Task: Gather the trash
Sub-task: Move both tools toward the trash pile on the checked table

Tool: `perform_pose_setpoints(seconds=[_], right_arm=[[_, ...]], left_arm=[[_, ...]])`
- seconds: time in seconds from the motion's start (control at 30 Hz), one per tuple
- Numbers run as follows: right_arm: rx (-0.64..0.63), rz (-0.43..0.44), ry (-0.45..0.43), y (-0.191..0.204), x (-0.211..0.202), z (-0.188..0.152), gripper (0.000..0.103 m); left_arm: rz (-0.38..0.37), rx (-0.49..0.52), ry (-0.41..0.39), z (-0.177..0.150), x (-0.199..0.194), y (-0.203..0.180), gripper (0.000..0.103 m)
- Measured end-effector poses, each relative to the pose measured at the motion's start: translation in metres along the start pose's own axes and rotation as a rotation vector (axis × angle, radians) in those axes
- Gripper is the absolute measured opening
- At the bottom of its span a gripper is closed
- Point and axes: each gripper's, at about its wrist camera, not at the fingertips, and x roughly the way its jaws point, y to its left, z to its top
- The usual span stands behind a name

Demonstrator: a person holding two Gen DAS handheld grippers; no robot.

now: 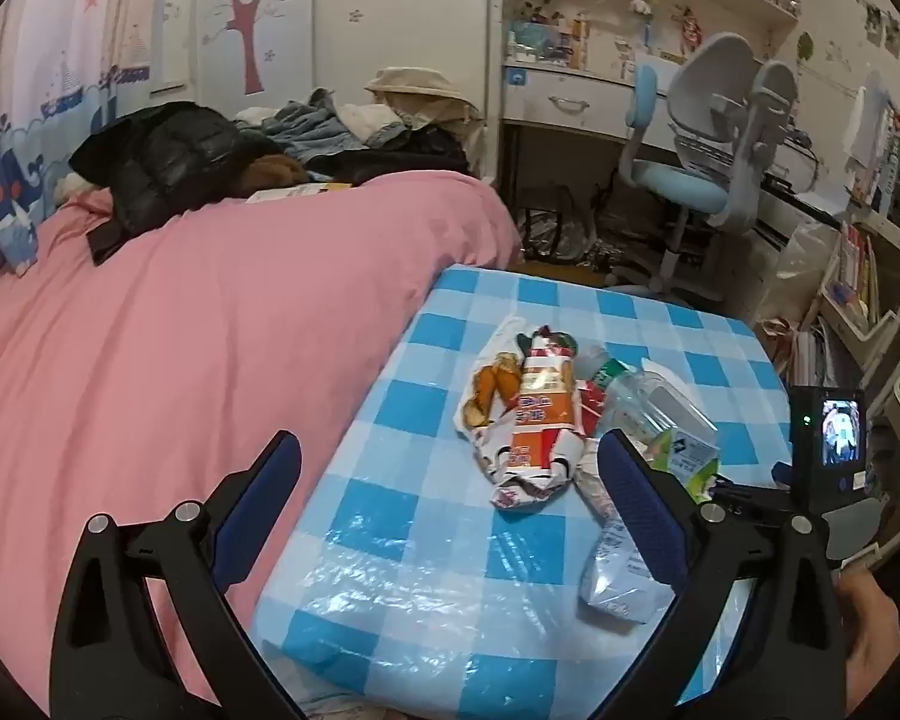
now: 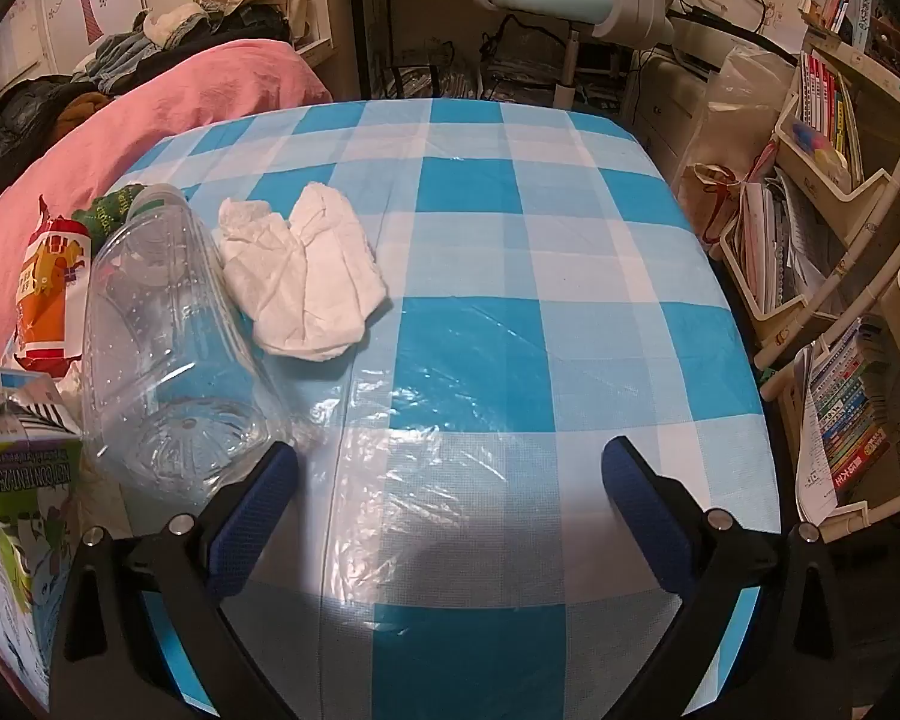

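Trash lies on a blue-and-white checked table [image 1: 426, 546]. An orange and white snack wrapper [image 1: 522, 414] lies in the middle; it also shows at the left edge of the right wrist view [image 2: 48, 294]. A clear plastic bottle [image 2: 168, 348] lies on its side beside a crumpled white tissue [image 2: 306, 276] and a green and white drink carton [image 2: 12, 516]. A small pale packet [image 1: 618, 570] lies near my left gripper's right finger. My left gripper [image 1: 450, 498] is open and empty above the table's near edge. My right gripper [image 2: 450, 504] is open and empty over bare tablecloth [image 2: 510, 240].
A bed with a pink cover [image 1: 168, 348] and piled clothes [image 1: 168, 162] adjoins the table's left side. A desk chair [image 1: 702, 168] stands beyond the table. Shelves of books [image 2: 846, 276] and bags [image 2: 738, 120] stand to the right.
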Motion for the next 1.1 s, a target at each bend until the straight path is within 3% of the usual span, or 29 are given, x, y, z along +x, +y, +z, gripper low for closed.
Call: perform_pose_setpoints(seconds=[0.07,0.37,0.53,0.63,0.77,0.9,1.1], right_arm=[[0.002,0.003,-0.002,0.000,0.000,0.000,0.097],[0.015,0.005,-0.001,-0.005,-0.001,-0.004,0.097],[-0.001,0.035,0.085,-0.020,-0.009,-0.002,0.097],[0.062,0.015,-0.004,-0.036,-0.041,-0.004,0.097],[0.022,-0.013,-0.172,-0.033,-0.097,-0.009,0.097],[-0.023,0.038,-0.306,-0.013,-0.149,-0.025,0.097],[-0.157,0.094,-0.445,0.023,-0.190,-0.058,0.097]], left_arm=[[0.028,0.037,0.000,0.000,0.000,-0.004,0.096],[-0.031,0.032,0.002,0.016,0.003,-0.025,0.095],[-0.066,0.018,0.006,0.015,0.009,-0.023,0.095],[-0.078,0.006,0.002,0.012,0.007,-0.021,0.095],[-0.072,-0.001,0.001,0.012,0.005,-0.018,0.095],[-0.067,-0.008,-0.002,0.005,-0.001,-0.016,0.095],[-0.059,-0.005,-0.011,-0.002,-0.013,-0.014,0.095]])
